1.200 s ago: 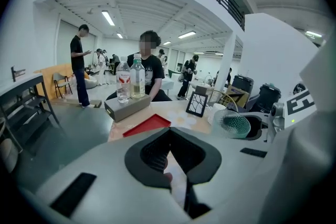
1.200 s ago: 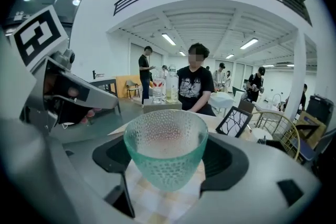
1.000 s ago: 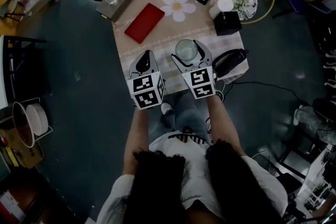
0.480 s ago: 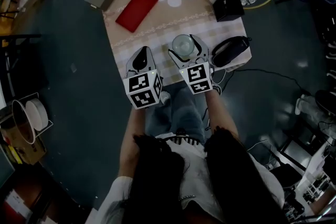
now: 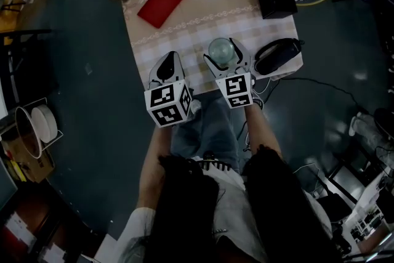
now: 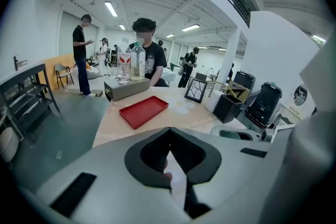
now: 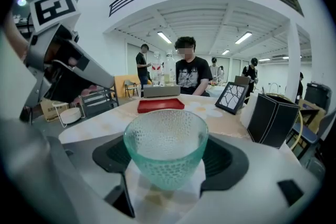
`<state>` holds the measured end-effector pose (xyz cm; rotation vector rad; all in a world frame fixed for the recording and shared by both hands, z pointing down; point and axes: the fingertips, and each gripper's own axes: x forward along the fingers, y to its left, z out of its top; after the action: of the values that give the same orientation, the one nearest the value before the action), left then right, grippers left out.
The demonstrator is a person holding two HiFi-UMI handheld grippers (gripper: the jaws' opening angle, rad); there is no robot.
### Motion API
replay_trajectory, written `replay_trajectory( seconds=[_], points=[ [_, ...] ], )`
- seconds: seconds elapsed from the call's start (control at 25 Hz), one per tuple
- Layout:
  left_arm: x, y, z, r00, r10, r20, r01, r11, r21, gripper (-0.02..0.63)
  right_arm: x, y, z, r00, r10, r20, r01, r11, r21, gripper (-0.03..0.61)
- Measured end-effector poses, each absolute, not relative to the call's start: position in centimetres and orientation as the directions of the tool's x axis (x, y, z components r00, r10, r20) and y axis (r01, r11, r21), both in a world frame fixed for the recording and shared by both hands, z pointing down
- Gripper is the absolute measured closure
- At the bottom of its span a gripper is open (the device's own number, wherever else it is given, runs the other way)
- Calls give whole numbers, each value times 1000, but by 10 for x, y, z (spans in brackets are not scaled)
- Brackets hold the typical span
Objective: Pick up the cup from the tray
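While right gripper [image 5: 223,53] stays clamped on glass cup [image 7: 165,152], well apart from red tray [image 5: 164,0]: pick seems done; left gripper [image 6: 169,157] closed, empty.

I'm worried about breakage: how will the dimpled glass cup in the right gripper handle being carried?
Probably rigid but fragile: the cup looks like thin clear glass. It widens upward between the fingers of the right gripper, so it likely wedges rather than drops; the dimples should aid grip.
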<state>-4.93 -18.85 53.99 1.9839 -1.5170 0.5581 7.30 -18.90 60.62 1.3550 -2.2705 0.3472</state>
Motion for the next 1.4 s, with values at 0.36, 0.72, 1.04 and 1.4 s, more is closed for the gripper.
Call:
replay_trajectory(
  seconds=[0.36, 0.72, 1.04, 1.4],
  points=[
    [-47, -175, 545, 294, -708, 642, -956, -205, 212, 607, 73, -187, 609, -389, -785, 482, -892, 452, 15, 181],
    [-61, -172, 536, 275, -721, 637, -962, -210, 176, 607, 79, -189, 548, -360, -862, 356, -924, 382, -10, 160],
    [-67, -168, 505, 284, -760, 585, -959, -219, 181, 607, 78, -173, 493, -362, -866, 345, -925, 379, -20, 164],
    [-70, -155, 464, 300, -802, 517, -954, -243, 177, 607, 61, -151, 453, -320, -881, 348, -941, 338, -10, 391]
  ],
)
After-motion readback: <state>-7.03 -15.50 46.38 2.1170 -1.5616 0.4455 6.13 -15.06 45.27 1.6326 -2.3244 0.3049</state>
